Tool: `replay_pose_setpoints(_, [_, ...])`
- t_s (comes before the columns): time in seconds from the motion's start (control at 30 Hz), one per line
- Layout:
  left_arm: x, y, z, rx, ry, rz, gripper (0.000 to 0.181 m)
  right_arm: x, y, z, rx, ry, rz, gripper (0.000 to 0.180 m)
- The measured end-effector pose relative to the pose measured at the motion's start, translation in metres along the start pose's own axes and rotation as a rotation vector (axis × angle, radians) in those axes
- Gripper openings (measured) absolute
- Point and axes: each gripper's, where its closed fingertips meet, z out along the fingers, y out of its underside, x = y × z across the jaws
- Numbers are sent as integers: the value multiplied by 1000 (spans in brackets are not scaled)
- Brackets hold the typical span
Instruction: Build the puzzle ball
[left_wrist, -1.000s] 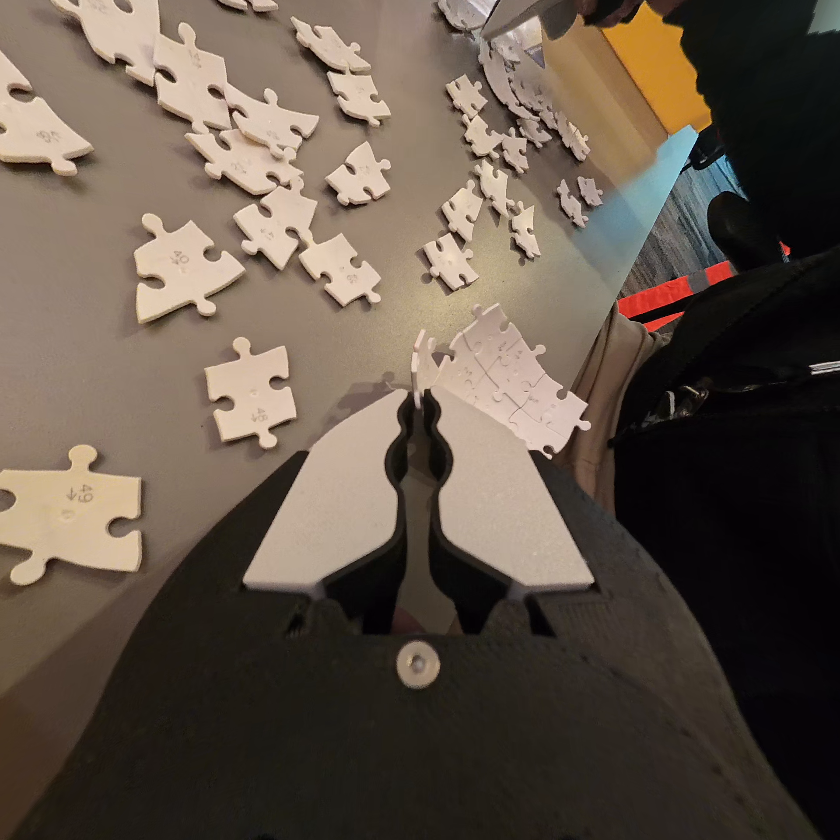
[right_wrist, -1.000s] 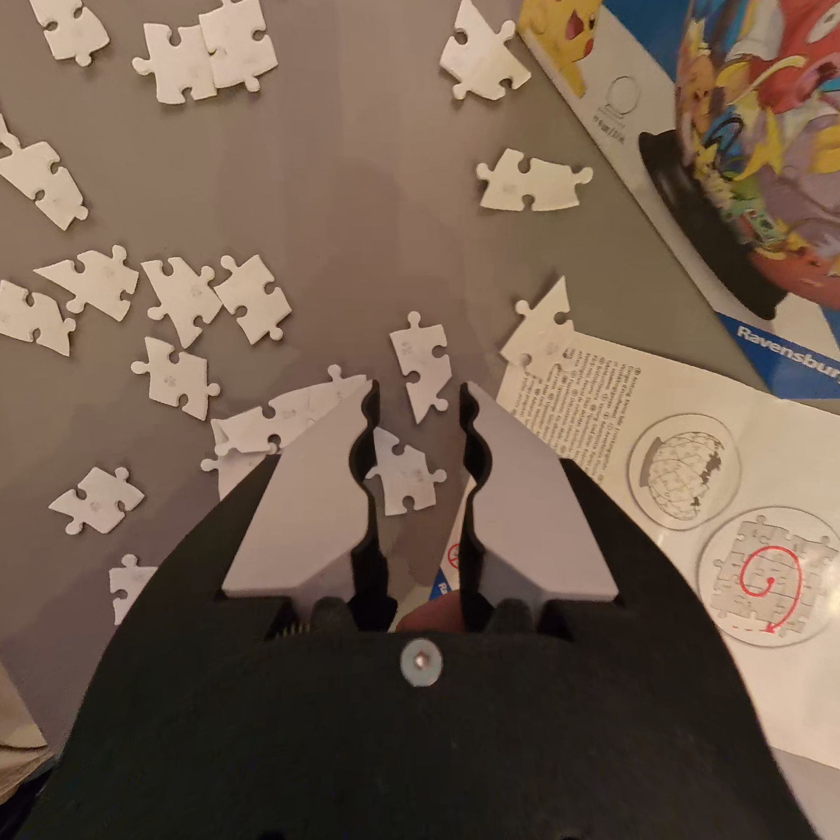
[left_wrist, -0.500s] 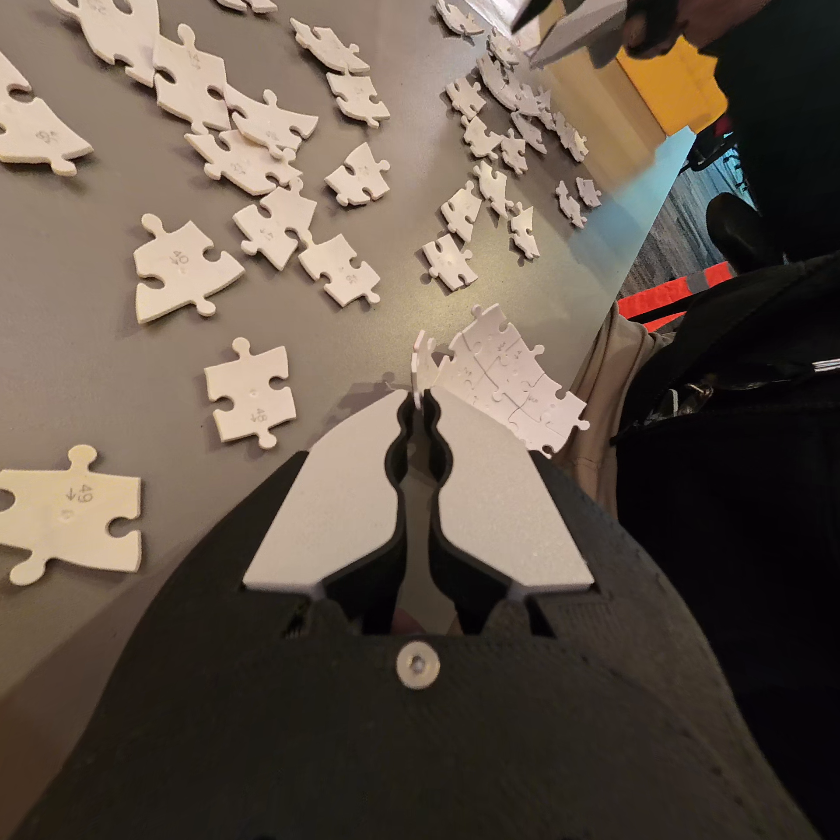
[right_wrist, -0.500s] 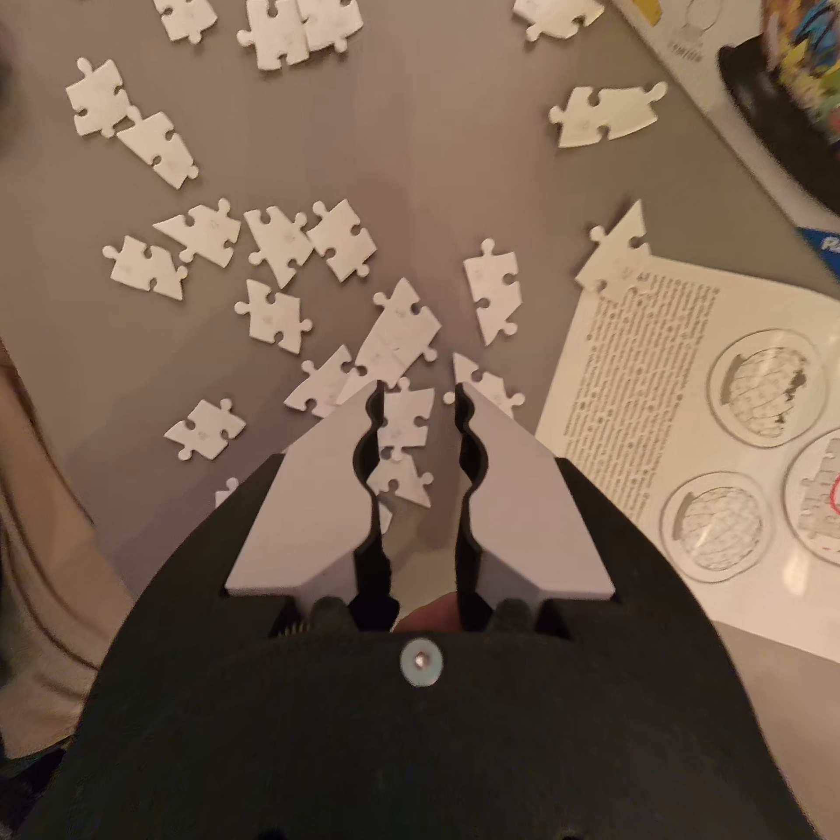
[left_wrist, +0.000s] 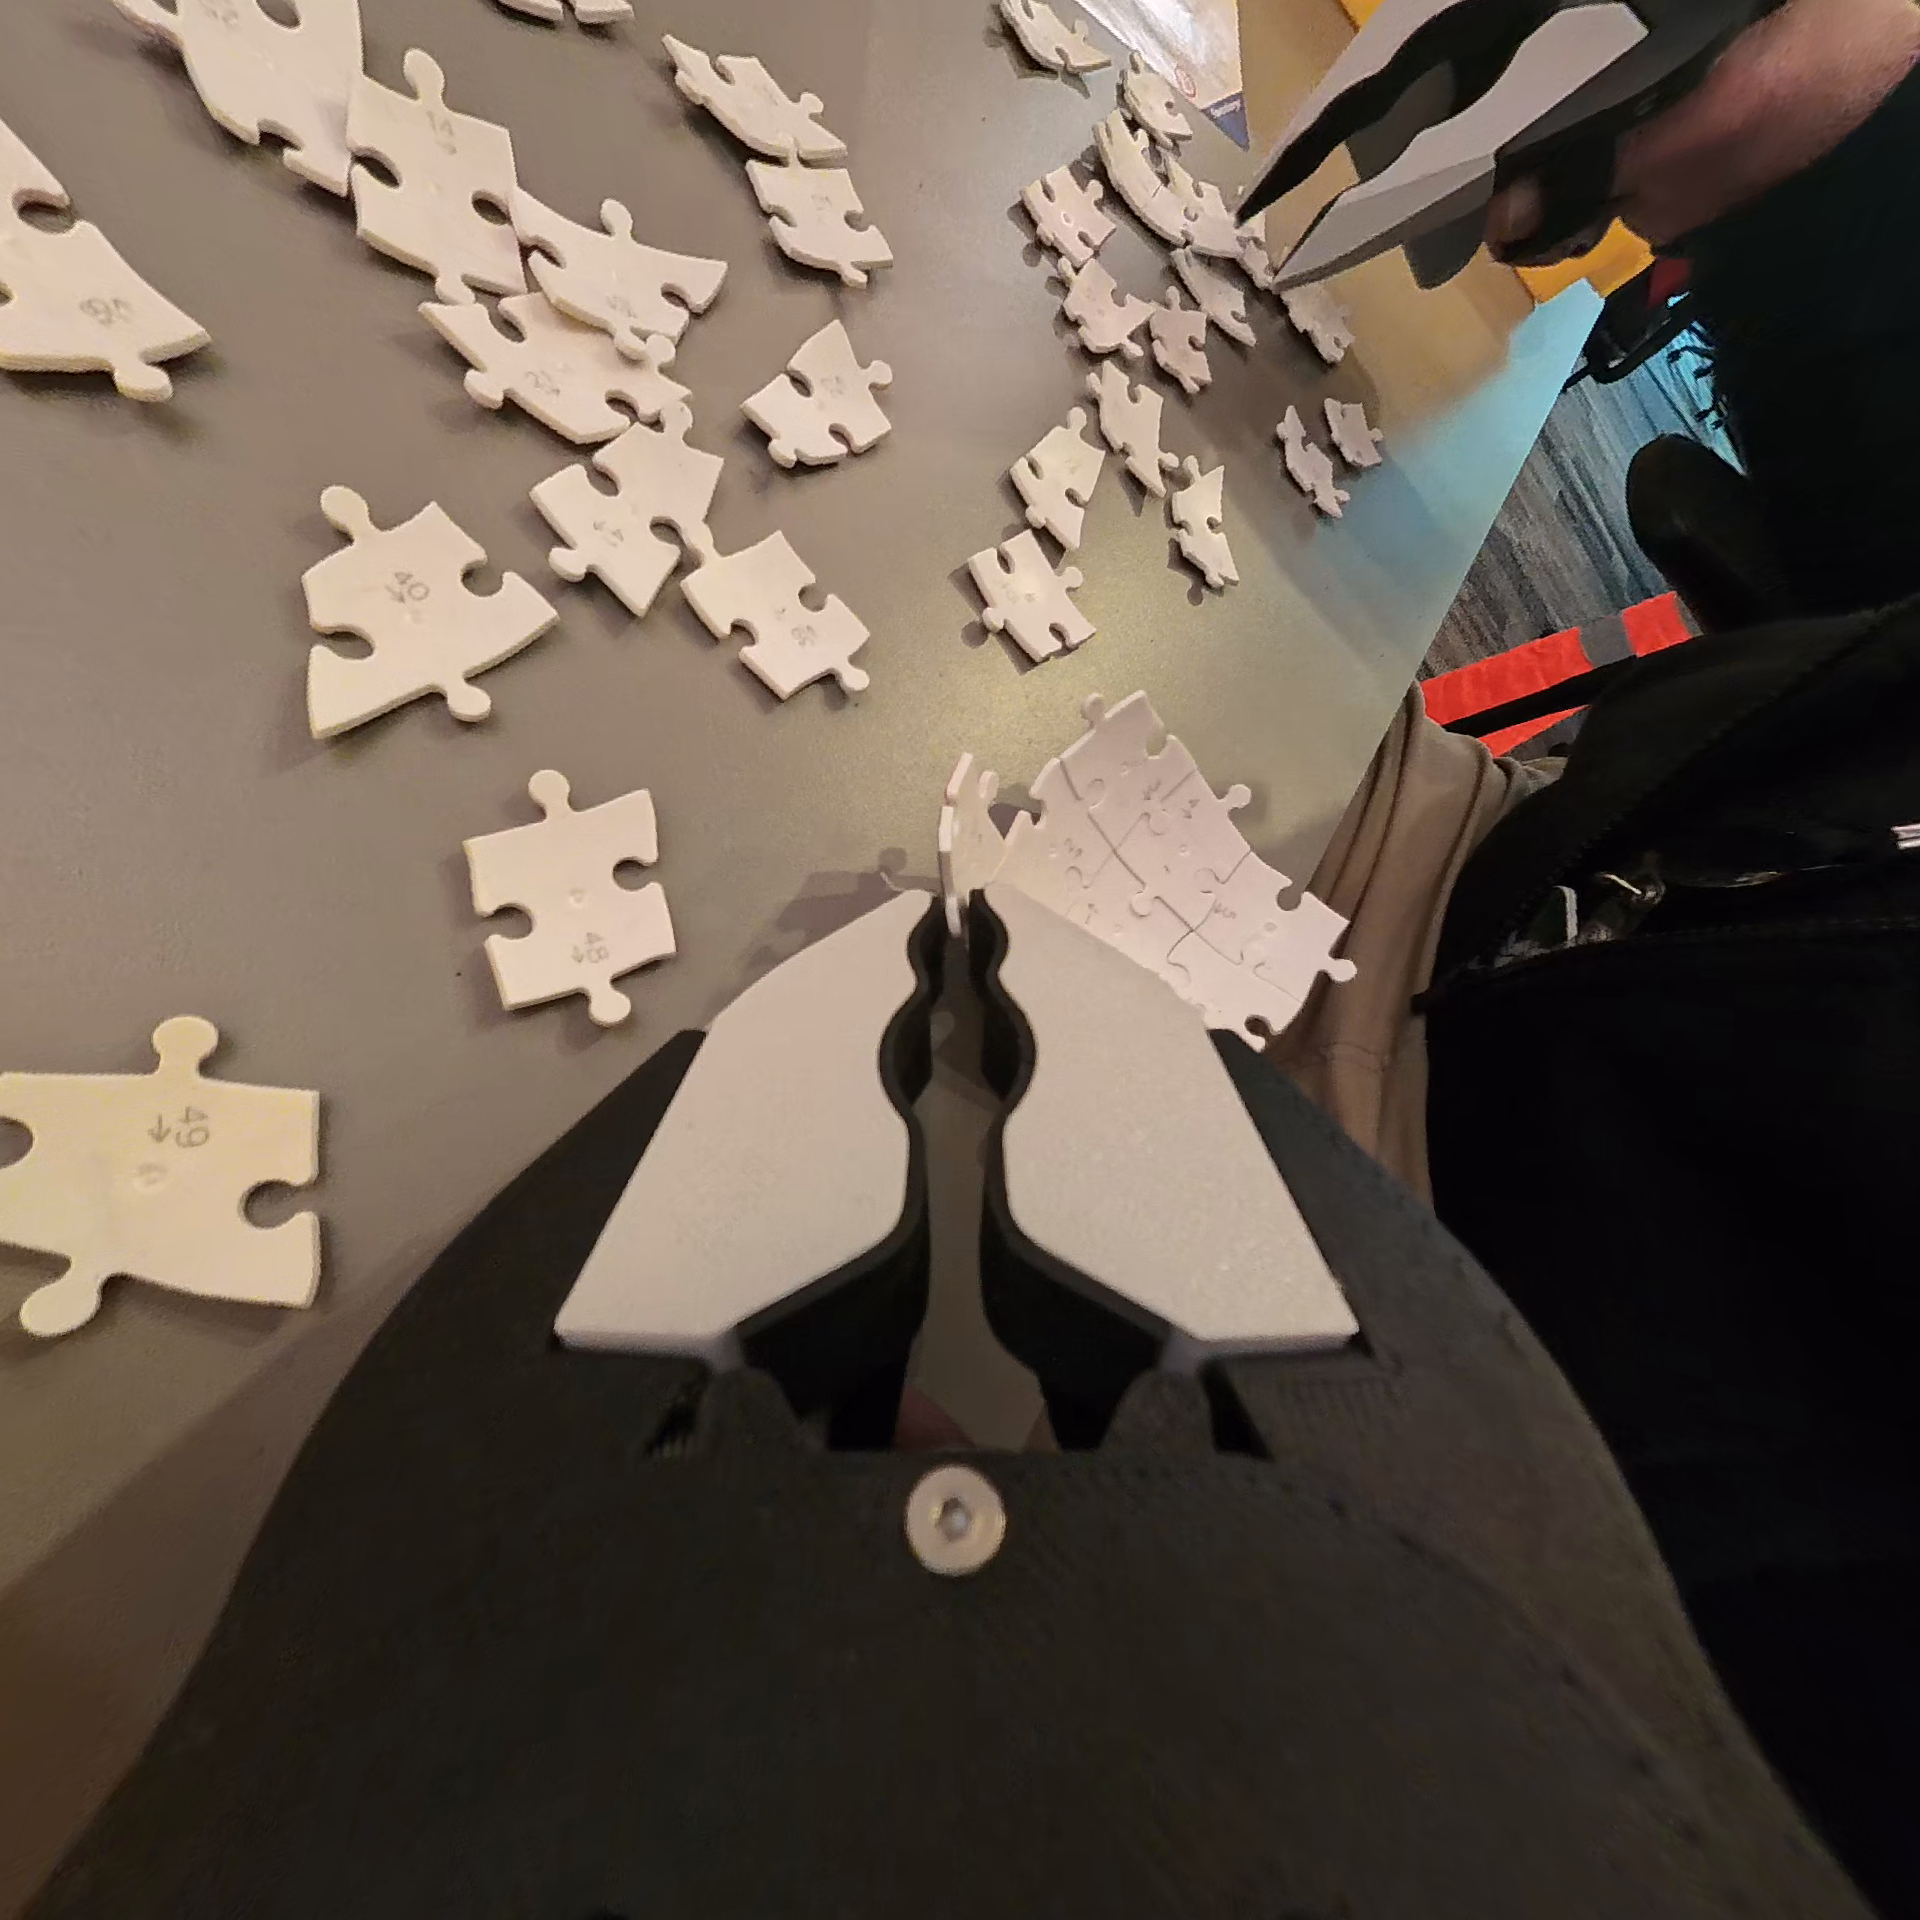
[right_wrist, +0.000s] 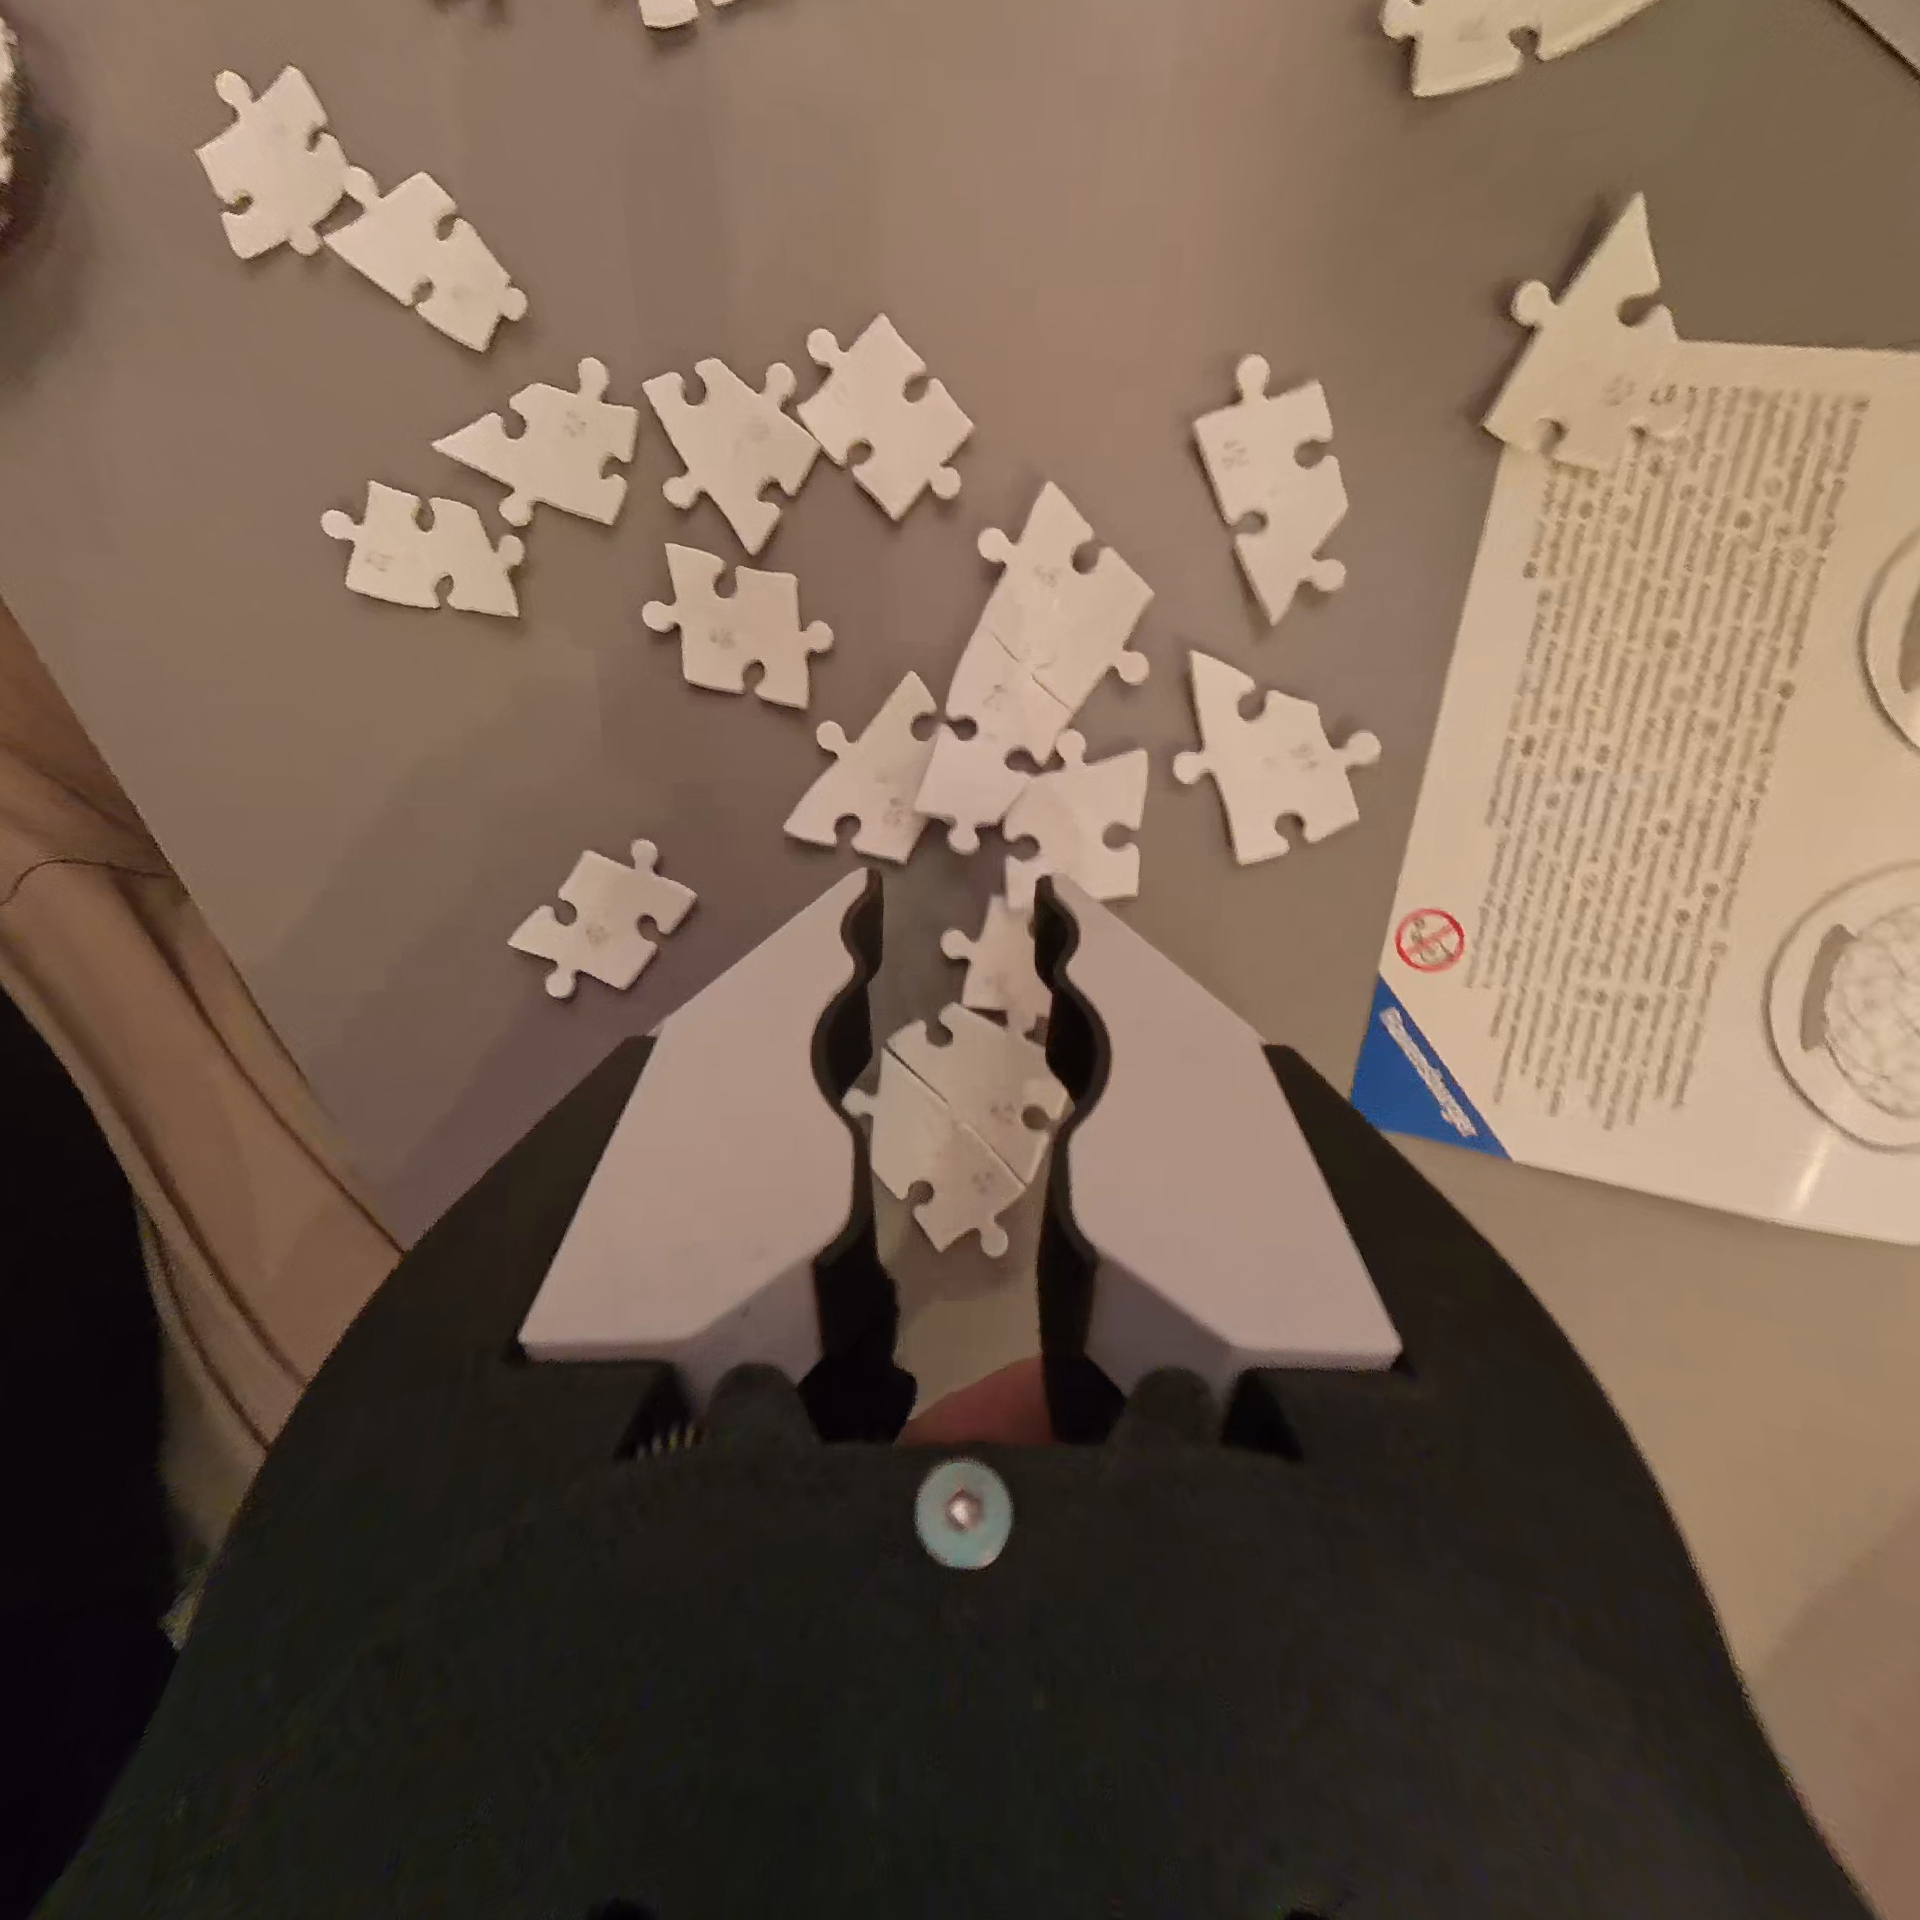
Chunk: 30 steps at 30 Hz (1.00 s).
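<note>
My left gripper (left_wrist: 958, 914) is shut on the joined section of white puzzle pieces (left_wrist: 1164, 883), gripping its left edge piece and holding it tilted above the grey table (left_wrist: 727, 748) near the table's edge. Several loose white pieces lie face down, such as one (left_wrist: 571, 899) left of the fingers. My right gripper (right_wrist: 958, 894) is open and empty, above a cluster of loose pieces (right_wrist: 997, 717). It also shows in the left wrist view (left_wrist: 1262, 234), held by a hand at the top right.
A printed instruction sheet (right_wrist: 1683, 727) lies on the table to the right in the right wrist view, one piece (right_wrist: 1590, 364) resting on its corner. A person in dark clothes (left_wrist: 1714, 1039) and beige fabric (left_wrist: 1382, 914) are at the table's edge.
My right gripper has moved back toward the near table edge over a different cluster of pieces; the puzzle box has left its view. My left gripper and its joined section have stayed still.
</note>
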Motion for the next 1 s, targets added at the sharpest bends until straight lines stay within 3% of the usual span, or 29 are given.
replay_pose_setpoints(0.27, [0, -1, 0, 2, 4, -4, 4, 21, 28, -10, -30, 96, 32, 39])
replay_pose_setpoints(1.0, [-1, -1, 1, -2, 2, -3, 4, 14, 65, -34, -55, 98, 57, 40])
